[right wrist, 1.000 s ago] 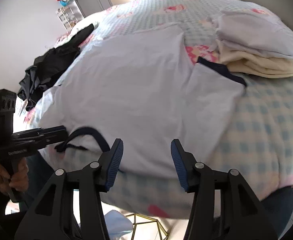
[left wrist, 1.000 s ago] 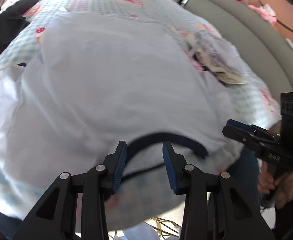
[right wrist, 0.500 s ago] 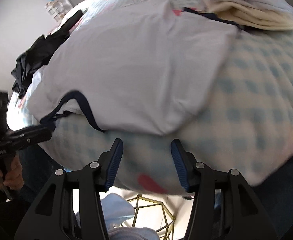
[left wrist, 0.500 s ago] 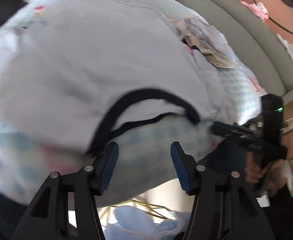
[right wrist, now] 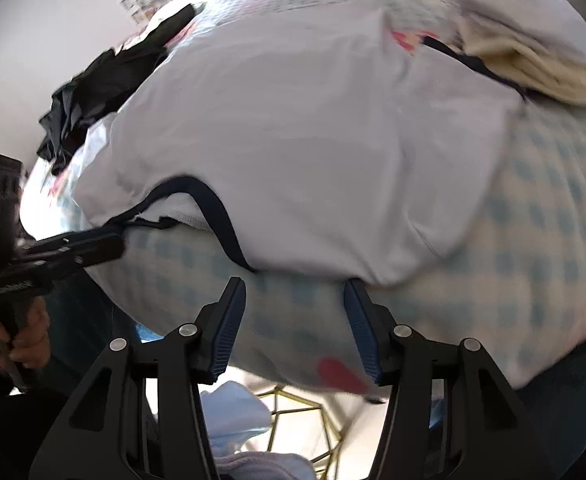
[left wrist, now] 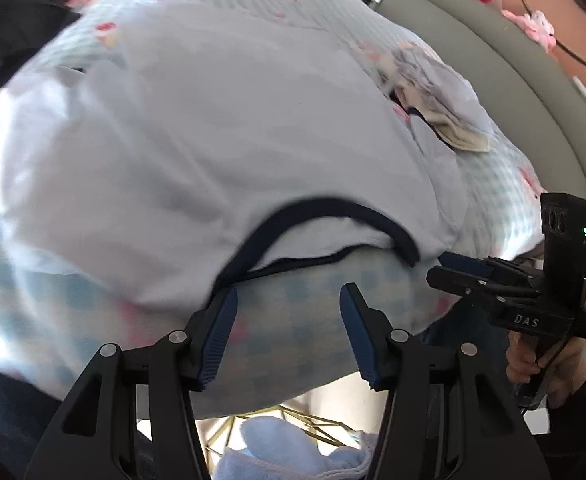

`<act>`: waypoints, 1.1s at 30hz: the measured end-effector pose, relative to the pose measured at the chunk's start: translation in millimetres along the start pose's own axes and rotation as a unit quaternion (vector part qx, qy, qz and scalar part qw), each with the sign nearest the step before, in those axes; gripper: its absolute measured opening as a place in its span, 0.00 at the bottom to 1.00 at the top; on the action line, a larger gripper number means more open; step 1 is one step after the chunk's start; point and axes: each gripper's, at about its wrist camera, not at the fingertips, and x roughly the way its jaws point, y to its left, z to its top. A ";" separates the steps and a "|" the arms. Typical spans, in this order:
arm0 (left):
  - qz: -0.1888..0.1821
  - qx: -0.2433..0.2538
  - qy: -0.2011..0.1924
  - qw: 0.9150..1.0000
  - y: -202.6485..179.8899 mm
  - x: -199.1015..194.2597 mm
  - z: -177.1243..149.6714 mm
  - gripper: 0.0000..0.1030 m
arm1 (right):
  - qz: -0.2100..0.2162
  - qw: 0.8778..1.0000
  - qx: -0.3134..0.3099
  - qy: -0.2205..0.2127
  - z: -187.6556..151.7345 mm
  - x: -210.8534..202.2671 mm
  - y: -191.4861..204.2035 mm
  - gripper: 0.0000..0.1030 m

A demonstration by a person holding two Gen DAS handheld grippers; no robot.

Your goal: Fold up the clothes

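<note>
- Left wrist view is showing the left claw [left wrist: 289,330] standing released, its jaws having just been opening, with only the checked bedsheet [left wrist: 317,320] showing between them; the white T-shirt [left wrist: 213,140] is lying spread across the middle of the frame, its dark-trimmed neckline [left wrist: 333,216] hanging just above the claw at the bed's near edge.
- Right wrist view is showing the right claw [right wrist: 295,330] released too, nothing clamped, sitting just under the shirt's near shoulder edge in the lower middle of the frame.
- One risk, as I judge it: either claw is likely pinching the bedsheet along with the shirt, since the fabric edge is lying flat on the sheet right at the fingertips; lifting would then be dragging the bedding.
- Another: grabbing only the neck trim is risking a stretched collar and a lopsided fold.
- Both claws are working close to each other near the collar, so uneven grips could be skewing the shirt.
- The shirt's far sleeve is touching the folded stack [right wrist: 533,68] in the upper right; a sweeping fold could be toppling it.
- The dark clothes [right wrist: 93,96] at upper left are lying near the shirt's edge and could be getting snagged.
</note>
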 end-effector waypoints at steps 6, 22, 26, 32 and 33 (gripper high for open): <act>0.043 -0.002 -0.042 0.998 10.9 -17.2 10.0 0.49 | -0.043 0.999 0.004 -0.003 22.1 16.0 7.0 0.49; 0.057 -0.023 -0.015 0.998 17.8 5.1 -2.7 0.54 | -0.073 0.997 0.013 -0.024 31.7 38.6 12.8 0.66; 0.124 -0.028 -0.039 0.991 20.8 0.0 9.9 0.38 | -0.093 0.995 0.012 -0.040 31.9 24.1 14.4 0.50; 0.135 -0.002 -0.025 0.991 19.7 4.6 17.6 0.38 | -0.099 0.994 0.022 -0.029 28.8 13.6 -7.0 0.49; 0.132 0.003 -0.023 0.991 18.5 6.1 16.8 0.38 | -0.096 0.995 0.021 -0.018 24.9 16.8 -8.8 0.49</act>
